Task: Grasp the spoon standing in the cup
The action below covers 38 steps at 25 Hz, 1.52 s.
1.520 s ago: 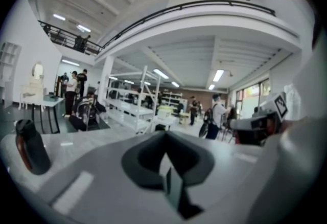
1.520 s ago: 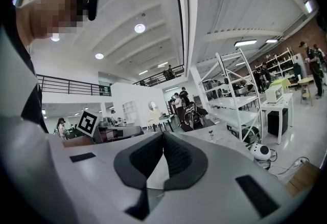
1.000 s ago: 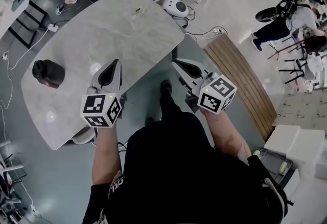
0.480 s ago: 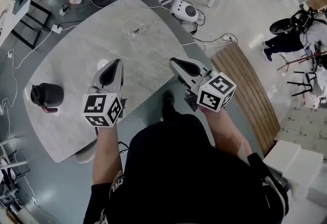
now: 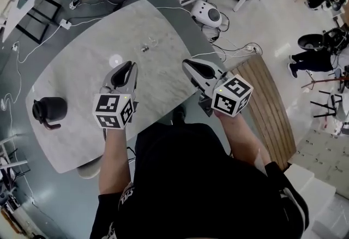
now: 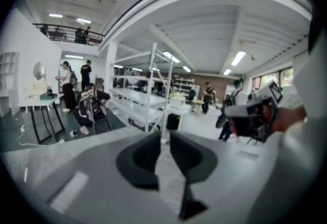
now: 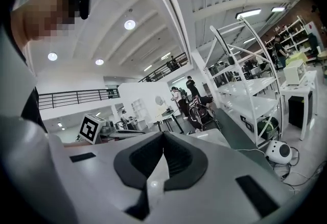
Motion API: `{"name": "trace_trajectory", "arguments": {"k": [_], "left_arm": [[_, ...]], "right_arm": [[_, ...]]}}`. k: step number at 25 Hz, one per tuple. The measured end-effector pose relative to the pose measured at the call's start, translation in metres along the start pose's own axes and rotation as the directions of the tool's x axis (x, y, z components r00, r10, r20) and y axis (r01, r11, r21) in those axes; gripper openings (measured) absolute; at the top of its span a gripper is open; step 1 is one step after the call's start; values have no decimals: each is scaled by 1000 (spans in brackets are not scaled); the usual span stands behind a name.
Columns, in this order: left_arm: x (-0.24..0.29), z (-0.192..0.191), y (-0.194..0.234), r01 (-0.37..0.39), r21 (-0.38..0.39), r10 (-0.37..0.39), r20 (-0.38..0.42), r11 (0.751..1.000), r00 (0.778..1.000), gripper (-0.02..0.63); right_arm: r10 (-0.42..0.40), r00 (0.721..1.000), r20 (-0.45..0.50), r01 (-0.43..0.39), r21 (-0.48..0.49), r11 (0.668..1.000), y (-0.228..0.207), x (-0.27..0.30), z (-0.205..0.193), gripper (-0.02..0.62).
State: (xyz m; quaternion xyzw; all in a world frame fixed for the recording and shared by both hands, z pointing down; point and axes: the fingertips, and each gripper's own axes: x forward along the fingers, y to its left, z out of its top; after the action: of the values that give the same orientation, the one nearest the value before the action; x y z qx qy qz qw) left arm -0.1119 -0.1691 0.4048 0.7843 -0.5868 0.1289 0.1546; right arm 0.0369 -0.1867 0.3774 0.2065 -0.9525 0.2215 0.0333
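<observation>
Left tool [image 5: 130, 64] is opening, nothing between its jaws; right tool [image 5: 186, 62] is pressed together, empty. Far across the grey marble counter [image 5: 82, 69] stands what seems a small clear glass cup [image 5: 148, 45], spoon indistinct; likely light, stiff, slippery, so pinch the handle above the rim.

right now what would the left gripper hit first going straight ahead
Likely nothing close: the left gripper, jaws opening and empty, points over the table toward the white rack; depth unclear.

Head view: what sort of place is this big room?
Probably an open workshop or lab hall: tall white shelving racks, trailing cables, and a mezzanine railing overhead, with several people working around.
</observation>
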Motion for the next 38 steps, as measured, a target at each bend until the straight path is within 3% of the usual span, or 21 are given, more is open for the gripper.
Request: {"name": "trace_trajectory", "arguments": {"k": [11, 20, 27, 32, 38], "left_arm": [[80, -47, 30, 137, 130, -111, -186, 982, 976, 145], [140, -101, 37, 268, 246, -164, -372, 932, 914, 173], [168, -127, 36, 324, 310, -165, -444, 894, 881, 165], [172, -131, 42, 297, 339, -126, -445, 893, 887, 69], [164, -112, 43, 254, 346, -102, -401, 903, 910, 58]], "right_arm": [[-33, 997, -64, 35, 27, 999, -12, 48, -11, -5], [-119, 988, -97, 127, 73, 989, -28, 42, -30, -5], [-178, 978, -109, 190, 102, 977, -41, 29, -43, -5], [-188, 977, -105, 199, 108, 974, -41, 27, -45, -5], [-177, 980, -90, 186, 101, 977, -38, 25, -38, -5]]}}
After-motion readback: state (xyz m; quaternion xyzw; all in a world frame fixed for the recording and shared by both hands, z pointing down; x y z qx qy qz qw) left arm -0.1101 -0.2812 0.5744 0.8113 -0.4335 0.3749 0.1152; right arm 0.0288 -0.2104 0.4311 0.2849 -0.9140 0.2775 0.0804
